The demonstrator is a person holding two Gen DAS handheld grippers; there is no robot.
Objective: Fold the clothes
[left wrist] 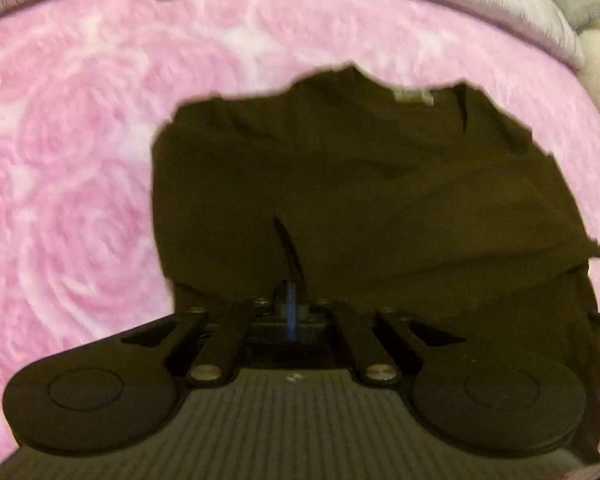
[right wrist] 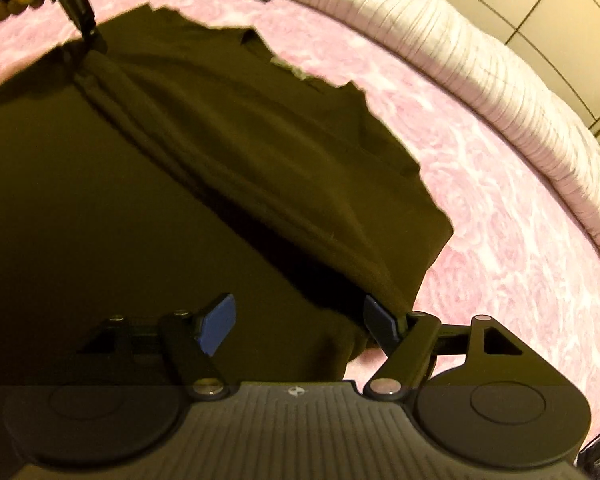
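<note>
Dark shirt (left wrist: pixel 360 184) spread on pink blanket (left wrist: pixel 68 152), partly folded over itself. Left gripper (left wrist: pixel 291 280) jaws pressed together, pinching a ridge of shirt fabric that rises ahead of them. Right gripper (right wrist: pixel 300 316) jaws spread; shirt's folded edge lies between them, brushing the right blue pad (right wrist: pixel 380 316), not clamped. Pale ribbed bedding (right wrist: pixel 480 60) beyond.

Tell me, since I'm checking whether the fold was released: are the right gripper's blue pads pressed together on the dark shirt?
No. The right gripper stands open, its blue pads set wide apart over the dark shirt.
</note>
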